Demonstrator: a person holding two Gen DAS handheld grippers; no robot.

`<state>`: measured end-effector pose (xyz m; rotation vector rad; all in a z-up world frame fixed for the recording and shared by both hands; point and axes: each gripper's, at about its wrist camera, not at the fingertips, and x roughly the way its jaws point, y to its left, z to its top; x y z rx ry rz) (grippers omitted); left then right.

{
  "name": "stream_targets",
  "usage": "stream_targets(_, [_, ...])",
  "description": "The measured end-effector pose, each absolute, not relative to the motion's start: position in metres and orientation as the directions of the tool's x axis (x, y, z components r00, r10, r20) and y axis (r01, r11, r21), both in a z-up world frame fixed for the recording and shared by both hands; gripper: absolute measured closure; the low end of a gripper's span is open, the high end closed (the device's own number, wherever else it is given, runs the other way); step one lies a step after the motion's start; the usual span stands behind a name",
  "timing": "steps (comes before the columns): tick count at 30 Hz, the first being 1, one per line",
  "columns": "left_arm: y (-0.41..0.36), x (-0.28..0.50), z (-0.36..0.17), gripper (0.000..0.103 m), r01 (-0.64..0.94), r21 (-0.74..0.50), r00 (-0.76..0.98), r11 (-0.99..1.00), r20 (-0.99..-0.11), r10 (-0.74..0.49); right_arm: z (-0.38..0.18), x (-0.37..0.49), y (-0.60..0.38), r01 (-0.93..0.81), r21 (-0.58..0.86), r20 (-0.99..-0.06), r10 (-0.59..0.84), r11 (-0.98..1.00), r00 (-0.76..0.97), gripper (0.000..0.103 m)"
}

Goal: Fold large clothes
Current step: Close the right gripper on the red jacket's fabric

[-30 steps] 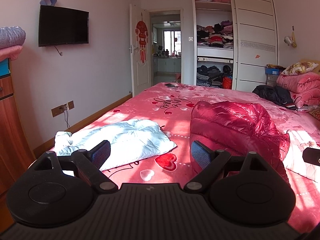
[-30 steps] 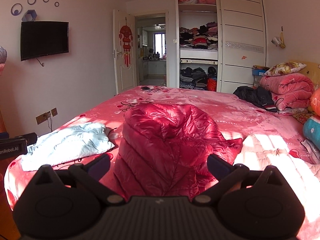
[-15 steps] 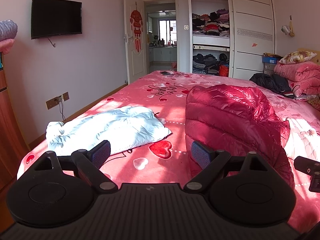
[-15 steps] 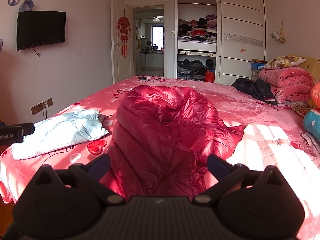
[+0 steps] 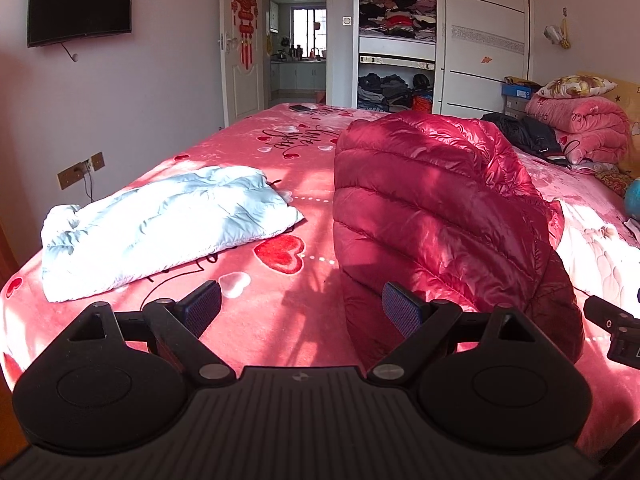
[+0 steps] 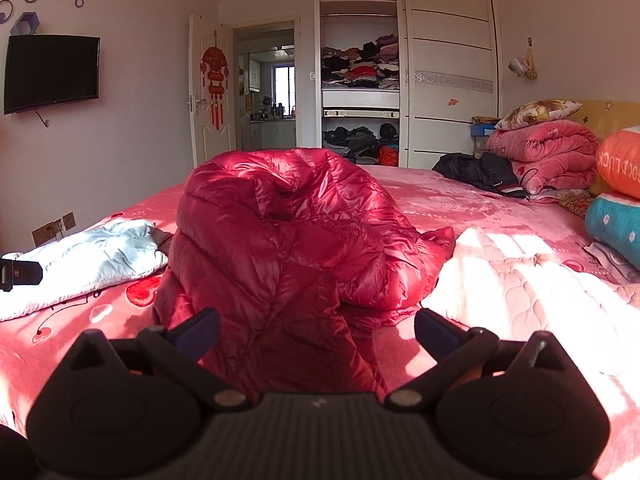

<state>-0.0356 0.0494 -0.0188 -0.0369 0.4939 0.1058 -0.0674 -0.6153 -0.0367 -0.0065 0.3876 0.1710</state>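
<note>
Nearest to the cameras, the left gripper [image 5: 301, 309] hangs low over the near edge of the bed [image 5: 260, 320], its jaws spread wide and holding nothing; its right finger sits just in front of the lower hem of the red down jacket [image 5: 432, 208]. The right gripper [image 6: 317, 330] has its jaws released too, parted on either side of the jacket's near hem, though whether they touch the fabric cannot be told. The red down jacket lies in a loose, puffed heap in the middle of the bed, on the pink heart-printed blanket [image 5: 276, 252]. On its left side lies a pale blue padded coat [image 5: 160, 224], spread flatter near the bed's left edge. On its right side is a pale quilted cover [image 6: 520, 280] in bright sunlight. Further back on the right, a black garment [image 6: 480, 170] lies beside a folded pink quilt [image 6: 548, 152] with a patterned pillow [image 6: 536, 112] on top. On the far wall stands an open wardrobe [image 6: 360, 68] with stacked clothes, a doorway [image 6: 266, 88] to its left, and a television [image 6: 51, 72] mounted on the left wall.
</note>
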Motion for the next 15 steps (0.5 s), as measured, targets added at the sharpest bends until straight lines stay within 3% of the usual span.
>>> stream_targets(8, [0.031, -0.021, -0.046, 0.000, -0.012, -0.106, 0.861, 0.994, -0.507, -0.043, -0.061, -0.041, -0.648, -0.134, 0.088, -0.422, 0.159, 0.987, 0.892, 0.001])
stream_targets(15, [0.018, -0.021, -0.065, 0.000, 0.058, -0.094, 0.840, 0.994, -0.534, -0.099, -0.075, -0.023, -0.663, -0.211, 0.212, -0.462, 0.288, 0.954, 0.839, 0.001])
